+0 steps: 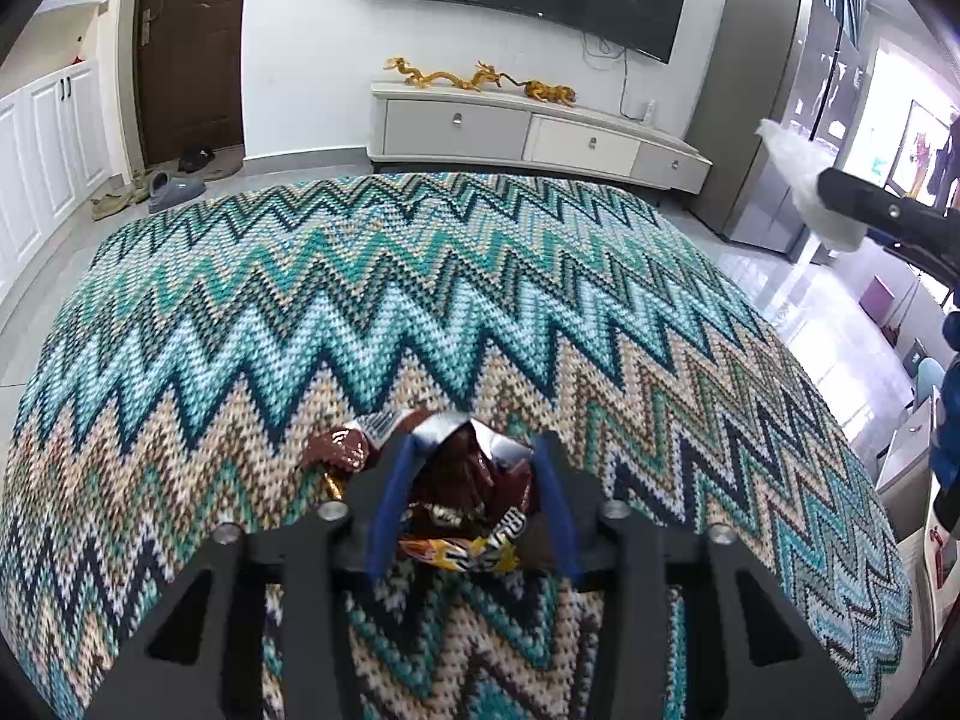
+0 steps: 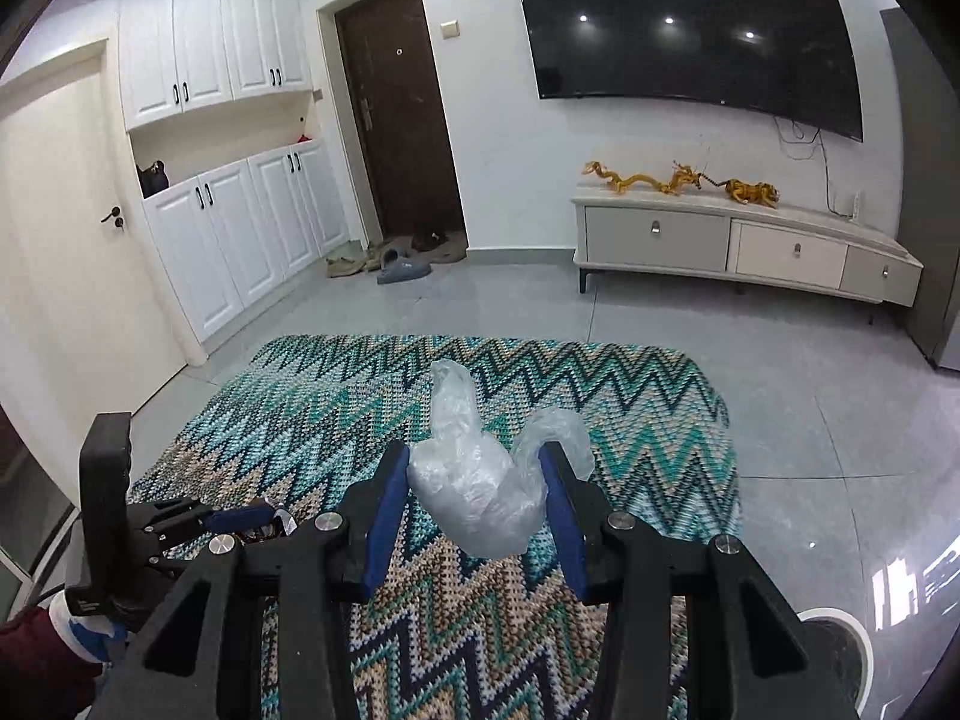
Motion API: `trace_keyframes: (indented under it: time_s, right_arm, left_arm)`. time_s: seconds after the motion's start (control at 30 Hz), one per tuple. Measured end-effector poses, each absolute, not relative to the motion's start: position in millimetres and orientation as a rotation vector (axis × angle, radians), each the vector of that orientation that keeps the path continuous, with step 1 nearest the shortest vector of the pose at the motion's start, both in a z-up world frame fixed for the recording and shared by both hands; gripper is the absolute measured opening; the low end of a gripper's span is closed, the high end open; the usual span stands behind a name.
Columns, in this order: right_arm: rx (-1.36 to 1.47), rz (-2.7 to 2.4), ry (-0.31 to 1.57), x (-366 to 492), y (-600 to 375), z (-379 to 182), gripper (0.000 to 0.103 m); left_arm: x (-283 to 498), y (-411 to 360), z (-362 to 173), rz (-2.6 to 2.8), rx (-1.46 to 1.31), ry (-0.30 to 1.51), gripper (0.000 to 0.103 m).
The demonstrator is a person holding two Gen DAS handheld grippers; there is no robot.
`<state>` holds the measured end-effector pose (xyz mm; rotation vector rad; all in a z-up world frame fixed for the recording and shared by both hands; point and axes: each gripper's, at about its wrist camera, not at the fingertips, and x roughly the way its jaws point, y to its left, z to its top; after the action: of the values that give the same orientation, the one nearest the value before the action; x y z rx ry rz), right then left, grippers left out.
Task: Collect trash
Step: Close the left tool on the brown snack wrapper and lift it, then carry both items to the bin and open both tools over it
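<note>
Holding crinkly, featherlight trash: left gripper [image 1: 474, 480] jaws pinch brown snack wrappers [image 1: 462, 480] mid-bundle, right gripper [image 2: 474, 480] jaws squeeze a soft, slippery plastic bag wad [image 2: 474, 486] between them, above the zigzag rug [image 2: 630, 414].

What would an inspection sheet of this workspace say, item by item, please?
Surface: zigzag cloth in teal and beige covers the table.
Job's things: brown snack wrappers; crumpled clear plastic bag.
Clutter: nothing seen on the cloth.
Grippers: left gripper shut on the wrappers, low at the cloth; right gripper shut on the bag, raised.
Cables: wires hang under the wall TV.
Surroundings: TV cabinet with golden dragon figures; brown door; shoes; white cupboards.
</note>
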<state>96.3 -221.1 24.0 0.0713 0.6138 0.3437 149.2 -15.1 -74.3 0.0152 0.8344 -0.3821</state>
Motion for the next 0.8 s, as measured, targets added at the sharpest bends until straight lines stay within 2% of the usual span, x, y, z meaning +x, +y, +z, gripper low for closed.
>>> trace_keyframes:
  time_s: [0.03, 0.07, 0.33, 0.8]
  right_arm:
    - [0.070, 0.343, 0.609, 93, -223, 25, 0.042]
    - [0.070, 0.342, 0.603, 90, -225, 27, 0.042]
    - [0.080, 0.325, 0.569, 74, -240, 34, 0.042]
    - [0.150, 0.271, 0.527, 51, -281, 33, 0.042]
  left_arm:
    - [139, -14, -78, -0.384, 0.017, 0.834, 0.010]
    - [136, -16, -79, -0.401, 0.013, 0.849, 0.008]
    - [98, -38, -70, -0.381, -0.005, 0.816, 0.005]
    - [87, -25, 19, -0.404, -0.098, 0.721, 0.005]
